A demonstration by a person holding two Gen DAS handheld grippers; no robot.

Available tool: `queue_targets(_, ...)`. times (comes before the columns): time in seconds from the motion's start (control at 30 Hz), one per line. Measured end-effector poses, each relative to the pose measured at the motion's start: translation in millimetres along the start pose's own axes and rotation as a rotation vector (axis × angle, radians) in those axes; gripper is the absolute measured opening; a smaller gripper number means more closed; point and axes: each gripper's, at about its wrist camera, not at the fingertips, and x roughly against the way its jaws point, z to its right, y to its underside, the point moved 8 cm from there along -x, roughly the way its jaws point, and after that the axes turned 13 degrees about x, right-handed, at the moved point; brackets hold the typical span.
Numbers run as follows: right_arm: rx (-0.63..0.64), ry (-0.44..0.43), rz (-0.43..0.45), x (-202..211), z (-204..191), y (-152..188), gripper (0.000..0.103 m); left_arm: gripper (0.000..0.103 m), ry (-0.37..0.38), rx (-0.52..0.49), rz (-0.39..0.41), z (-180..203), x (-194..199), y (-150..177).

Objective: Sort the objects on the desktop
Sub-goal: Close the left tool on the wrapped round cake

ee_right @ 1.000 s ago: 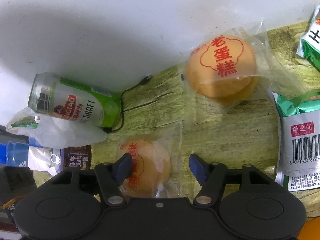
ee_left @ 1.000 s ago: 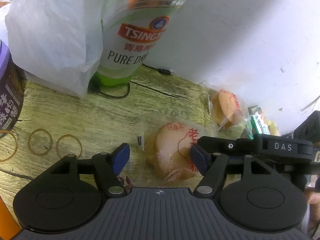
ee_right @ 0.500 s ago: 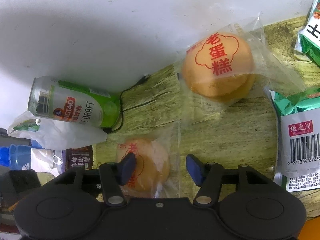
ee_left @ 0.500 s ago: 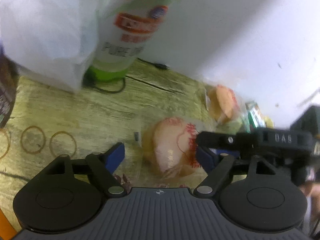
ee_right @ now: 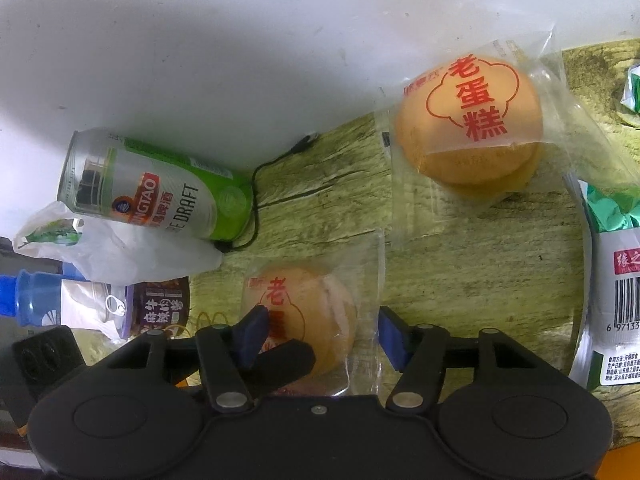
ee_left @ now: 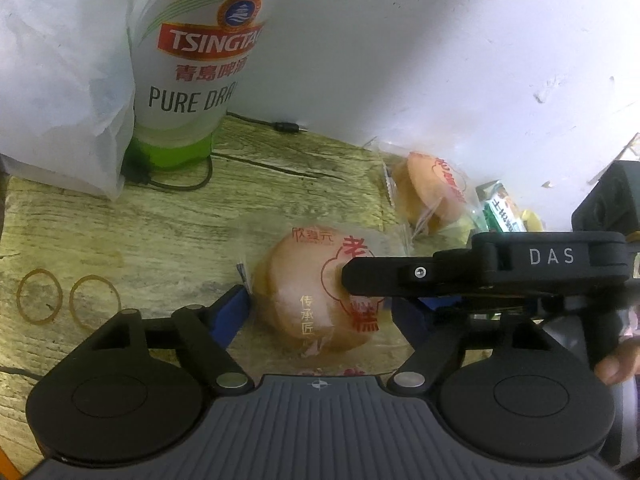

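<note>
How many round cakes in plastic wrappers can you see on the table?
2. The near cake lies between both grippers' fingers. The far cake lies by the white wall, beside the green packets. More could be hidden out of view.

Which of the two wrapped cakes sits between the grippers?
The nearer wrapped cake, in the middle of the desk: both grippers straddle it. The other wrapped cake lies apart, back by the white wall, beside the green snack packets.

There are two wrapped cakes [ee_right: 298, 316] [ee_right: 468, 120] on the worktop [ee_right: 460, 260]. One beer can [ee_right: 156, 192] stands by the wall. One white plastic bag [ee_left: 60, 76] sits next to it. Two rubber bands [ee_left: 39, 295] [ee_left: 95, 301] lie flat. One black cable [ee_right: 276, 160] runs past the can. Two green snack packs [ee_right: 616, 292] [ee_right: 632, 92] lie at the side.
</note>
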Motion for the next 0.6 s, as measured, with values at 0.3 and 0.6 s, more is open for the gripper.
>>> queue_targets(0.3, 0.007, 0.001, 0.012, 1.3, -3.8, 1.2, 0.059, 0.072, 0.005, 0.013, 0.003, 1.0, 4.1, 1.2)
queue_targets(0.6, 0.022, 0.001, 0.033, 8.9, -9.8, 0.4, 0.059, 0.07, 0.013, 0.02, 0.018, 7.0, 12.2, 1.6)
